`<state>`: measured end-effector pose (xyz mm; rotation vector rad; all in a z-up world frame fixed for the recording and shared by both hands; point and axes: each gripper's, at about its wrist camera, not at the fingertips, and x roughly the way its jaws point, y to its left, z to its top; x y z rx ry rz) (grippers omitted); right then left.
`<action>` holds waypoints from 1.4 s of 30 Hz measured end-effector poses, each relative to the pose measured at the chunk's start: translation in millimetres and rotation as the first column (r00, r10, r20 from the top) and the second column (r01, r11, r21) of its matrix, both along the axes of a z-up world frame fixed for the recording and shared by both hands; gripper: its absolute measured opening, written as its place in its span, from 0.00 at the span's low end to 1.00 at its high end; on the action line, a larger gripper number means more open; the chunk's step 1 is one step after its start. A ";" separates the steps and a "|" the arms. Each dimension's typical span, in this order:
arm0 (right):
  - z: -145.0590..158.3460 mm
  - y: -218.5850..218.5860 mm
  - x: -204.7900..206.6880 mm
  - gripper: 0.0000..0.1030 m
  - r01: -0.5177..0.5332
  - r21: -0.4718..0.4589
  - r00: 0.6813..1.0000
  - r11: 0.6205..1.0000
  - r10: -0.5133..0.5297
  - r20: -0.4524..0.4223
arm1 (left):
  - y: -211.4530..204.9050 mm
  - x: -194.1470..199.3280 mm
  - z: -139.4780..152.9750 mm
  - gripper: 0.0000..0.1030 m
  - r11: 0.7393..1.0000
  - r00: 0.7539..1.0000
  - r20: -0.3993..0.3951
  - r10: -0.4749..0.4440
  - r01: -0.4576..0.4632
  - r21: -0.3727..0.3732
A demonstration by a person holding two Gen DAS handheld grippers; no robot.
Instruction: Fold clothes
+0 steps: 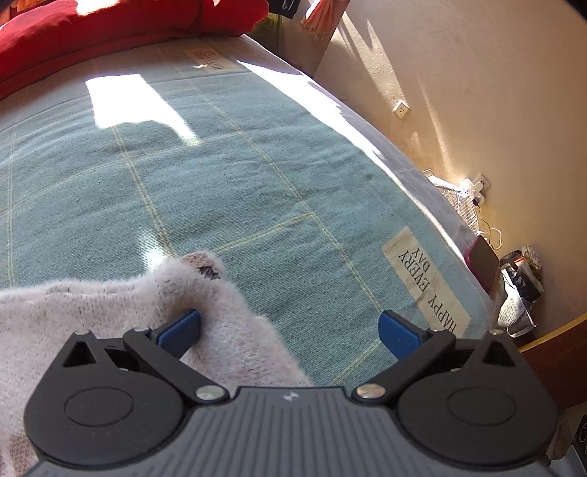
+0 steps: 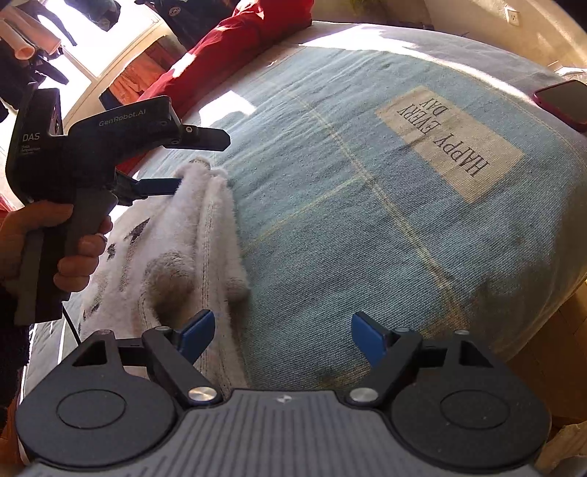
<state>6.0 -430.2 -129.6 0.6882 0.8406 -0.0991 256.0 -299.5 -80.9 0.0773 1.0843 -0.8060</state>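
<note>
A fluffy white garment [image 1: 121, 312] with dark star prints lies bunched on the teal bed cover [image 1: 238, 190] at the lower left of the left wrist view. My left gripper [image 1: 290, 332] is open, its left blue finger [image 1: 181, 330] touching the garment's edge. In the right wrist view the garment [image 2: 183, 249] lies folded at the left. My right gripper [image 2: 282, 337] is open, its left finger [image 2: 198, 332] over the garment's near edge. The left gripper [image 2: 203, 161] shows there, open over the garment's far end.
Red pillows [image 1: 110, 33] lie at the bed's far end. A red-cased phone [image 2: 565, 102] lies at the bed's right edge. The bed cover [image 2: 367, 220] has a "HAPPY EVERY DAY" patch [image 2: 451, 143]. A wall with sockets and clutter [image 1: 521, 279] lies right of the bed.
</note>
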 end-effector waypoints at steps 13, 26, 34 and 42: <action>26.9 34.1 -1.2 0.86 -0.035 -0.045 0.998 0.998 0.036 0.041 | 66.1 -65.7 18.0 0.99 0.999 0.996 -0.083 0.040 -0.041 -0.002; 52.3 54.1 -17.8 0.90 -0.058 -0.074 0.992 0.996 0.066 0.109 | 129.7 -99.5 11.1 0.99 0.971 0.960 -0.182 0.213 -0.228 -0.069; 63.1 61.4 -30.1 0.91 -0.086 -0.070 0.983 0.994 0.096 0.155 | 139.4 -127.7 4.9 0.99 0.961 0.944 -0.211 0.255 -0.272 -0.057; 74.7 69.1 -41.4 0.93 -0.068 -0.085 0.981 0.994 0.082 0.176 | 162.7 -138.5 18.6 0.99 0.962 0.957 -0.119 0.264 -0.270 -0.035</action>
